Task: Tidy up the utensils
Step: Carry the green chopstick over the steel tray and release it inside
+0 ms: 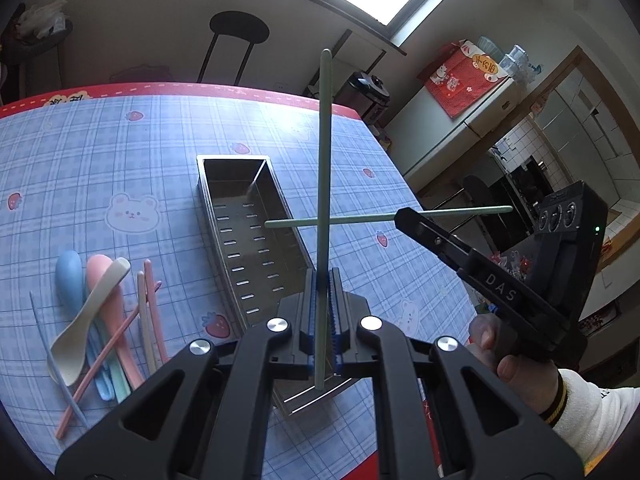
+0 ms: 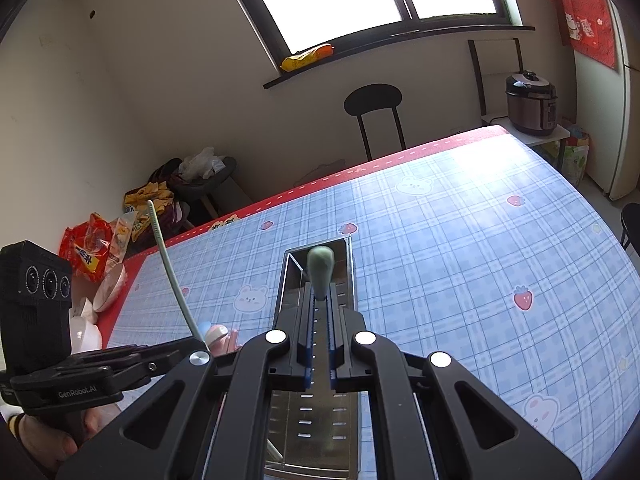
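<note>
My left gripper (image 1: 322,280) is shut on a green chopstick (image 1: 325,168) that stands up over the metal utensil tray (image 1: 252,240). My right gripper (image 1: 400,216) is shut on a second green chopstick (image 1: 352,219) held level across the first. In the right wrist view my right gripper (image 2: 320,300) holds that chopstick end-on (image 2: 320,268) above the tray (image 2: 320,432). The left gripper's chopstick (image 2: 168,272) shows at the left there. A pile of pastel spoons and chopsticks (image 1: 104,320) lies on the table left of the tray.
The table has a blue checked cloth (image 1: 100,168) with a red far edge. A black chair (image 2: 374,120) stands behind it. A rice cooker (image 2: 531,102) sits on a side stand at the right. Snack bags (image 2: 92,248) lie past the table's left edge.
</note>
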Available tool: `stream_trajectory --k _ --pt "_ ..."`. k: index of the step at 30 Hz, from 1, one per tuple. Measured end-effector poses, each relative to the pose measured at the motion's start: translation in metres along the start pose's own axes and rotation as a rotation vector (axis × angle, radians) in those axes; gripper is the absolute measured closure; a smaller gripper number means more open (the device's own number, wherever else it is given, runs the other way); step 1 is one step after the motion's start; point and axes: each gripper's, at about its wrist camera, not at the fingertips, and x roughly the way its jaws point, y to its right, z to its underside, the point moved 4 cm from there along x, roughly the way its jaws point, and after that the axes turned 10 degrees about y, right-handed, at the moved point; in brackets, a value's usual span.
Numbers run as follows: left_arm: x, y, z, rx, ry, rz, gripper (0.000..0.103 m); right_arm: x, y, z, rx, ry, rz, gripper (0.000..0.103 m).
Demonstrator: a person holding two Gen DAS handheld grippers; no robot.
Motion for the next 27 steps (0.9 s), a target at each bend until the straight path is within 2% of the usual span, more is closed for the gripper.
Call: stream_trajectory --k 6,20,27 --pt "0.026 -0.011 0.004 0.004 -0.049 -0.033 0.093 0.019 0.001 -0.003 -0.022 0.008 0.021 0.097" --pt "0.07 -0.038 0.001 -0.021 -0.123 -0.076 0.093 0.072 -0.013 -0.017 -0.181 0.018 0.106 0.097" --pt "0.084 -0.044 0.005 -0.016 -0.16 -0.09 0.093 0.084 -0.018 -0.002 -0.248 -0.043 0.121 0.097"
